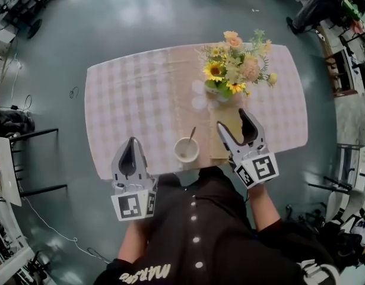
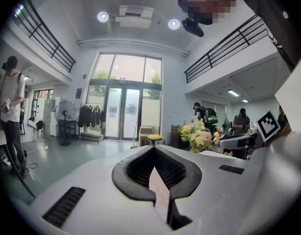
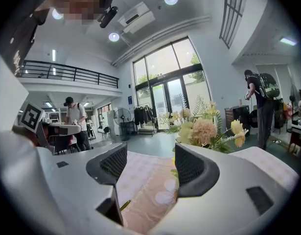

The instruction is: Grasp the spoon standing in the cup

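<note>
Head view: cup [image 1: 186,150] sits near the table [image 1: 129,94] front edge, between the two grippers, spoon [image 1: 191,135] standing in it with its handle tilted up toward the right. Right gripper [image 1: 232,119], jaws open and empty, is nearer, spoon just to its left. Left gripper [image 1: 133,142] has jaws closed on nothing, farther off.

A small white cup [image 1: 186,150] stands near the table's [image 1: 129,100] front edge, a spoon [image 1: 192,134] leaning in it.
</note>
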A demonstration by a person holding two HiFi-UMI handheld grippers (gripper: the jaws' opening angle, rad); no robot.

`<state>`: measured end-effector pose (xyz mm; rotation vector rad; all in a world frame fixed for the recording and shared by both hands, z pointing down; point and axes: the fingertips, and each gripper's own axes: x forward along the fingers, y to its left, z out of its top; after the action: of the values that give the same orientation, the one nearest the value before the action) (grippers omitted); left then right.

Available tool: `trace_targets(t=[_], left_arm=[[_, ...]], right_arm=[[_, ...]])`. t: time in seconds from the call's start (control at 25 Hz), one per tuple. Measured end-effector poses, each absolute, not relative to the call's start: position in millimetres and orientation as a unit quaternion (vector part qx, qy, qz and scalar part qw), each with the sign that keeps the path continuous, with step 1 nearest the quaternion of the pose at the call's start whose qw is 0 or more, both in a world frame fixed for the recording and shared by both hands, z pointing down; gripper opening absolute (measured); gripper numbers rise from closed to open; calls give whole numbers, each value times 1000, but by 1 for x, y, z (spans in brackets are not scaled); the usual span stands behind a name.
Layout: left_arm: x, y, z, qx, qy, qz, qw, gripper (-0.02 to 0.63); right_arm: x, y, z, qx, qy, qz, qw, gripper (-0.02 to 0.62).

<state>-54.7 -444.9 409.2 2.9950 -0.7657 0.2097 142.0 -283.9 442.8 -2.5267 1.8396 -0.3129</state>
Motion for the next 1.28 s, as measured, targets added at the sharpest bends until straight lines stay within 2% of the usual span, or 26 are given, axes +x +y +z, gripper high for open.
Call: trace_targets(t=[0.76,1.28], left_arm=[[-61,-435,445,970,-215,106,47,17],[-64,-425,469,965,-218,133,68,17]], right_arm=[[109,-321,565,-729,629,-267,32,272],[73,-329,630,-655,650,-376,86,199]])
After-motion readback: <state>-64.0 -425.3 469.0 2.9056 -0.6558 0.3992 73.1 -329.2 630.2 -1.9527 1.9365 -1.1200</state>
